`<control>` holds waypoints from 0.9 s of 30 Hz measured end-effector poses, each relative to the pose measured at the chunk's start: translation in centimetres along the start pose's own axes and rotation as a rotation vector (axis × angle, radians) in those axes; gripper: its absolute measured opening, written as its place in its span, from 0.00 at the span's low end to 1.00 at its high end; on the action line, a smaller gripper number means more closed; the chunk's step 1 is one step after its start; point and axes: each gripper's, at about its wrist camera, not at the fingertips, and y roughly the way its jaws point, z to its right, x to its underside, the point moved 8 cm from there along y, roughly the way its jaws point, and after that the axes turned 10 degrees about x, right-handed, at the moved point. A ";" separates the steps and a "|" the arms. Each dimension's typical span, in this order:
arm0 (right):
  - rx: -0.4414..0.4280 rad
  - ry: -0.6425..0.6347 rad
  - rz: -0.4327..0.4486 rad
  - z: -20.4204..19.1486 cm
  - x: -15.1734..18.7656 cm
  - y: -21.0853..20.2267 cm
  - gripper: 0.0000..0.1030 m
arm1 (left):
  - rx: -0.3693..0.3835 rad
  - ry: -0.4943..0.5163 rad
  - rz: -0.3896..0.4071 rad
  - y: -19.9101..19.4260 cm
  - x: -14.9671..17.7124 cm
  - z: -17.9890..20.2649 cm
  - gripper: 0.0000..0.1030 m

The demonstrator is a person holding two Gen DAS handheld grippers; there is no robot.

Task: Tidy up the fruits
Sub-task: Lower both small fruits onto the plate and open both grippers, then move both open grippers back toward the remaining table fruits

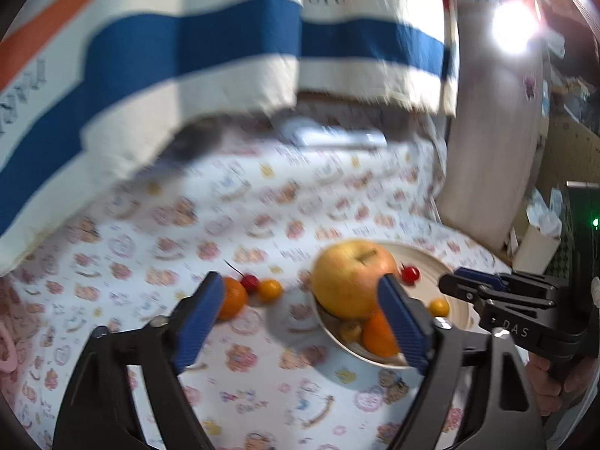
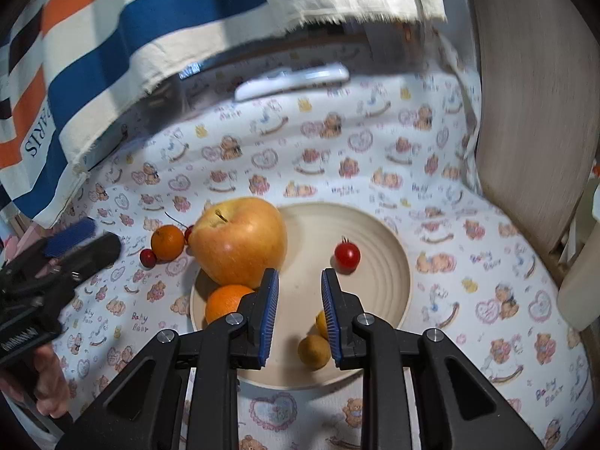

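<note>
The left claw stands wide apart with nothing between its blue pads. It holds no fruit. It hangs above the worktop, which has a bear cloth on it. The picture from this side is blurry, so I cannot be sure how close the claw is to the fruit.

The right claw has its pads close together, with only a small gap, and it grips nothing. It hangs over the cream bowl.

In the bowl sit a big apple, an orange, a cherry tomato and two small yellow fruits near the front rim. The apple leans on the left rim of the bowl.

Some fruit is not yet in the bowl. A small orange lies on the cloth just left of the apple. A red cherry lies beside it. Another red one peeks out between the small orange and the apple.

The next step is probably to pick up the small orange with the left claw. To do it well, bring the pads down on both sides of the small orange. Keep clear of the cherry so it does not roll. Squeeze gently, because fruit is soft. Then put it in the empty part of the bowl, away from the apple.
</note>
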 end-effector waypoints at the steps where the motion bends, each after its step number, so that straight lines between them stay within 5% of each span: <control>1: 0.001 -0.004 0.014 -0.1 -0.1 -0.2 0.24 | -0.013 0.000 0.026 -0.5 -0.1 -0.4 0.86; 6: 0.016 -0.014 0.082 -0.4 -0.7 -1.2 0.67 | -0.047 -0.014 0.113 -2.1 0.0 -2.2 0.94; 15: 0.017 -0.013 0.156 -0.7 -1.0 -2.2 0.83 | -0.111 -0.035 0.138 -2.1 1.4 -4.9 0.99; 27: 0.043 -0.054 0.155 -1.4 -0.6 -1.7 0.84 | -0.160 -0.147 0.096 -1.2 2.3 -9.0 0.99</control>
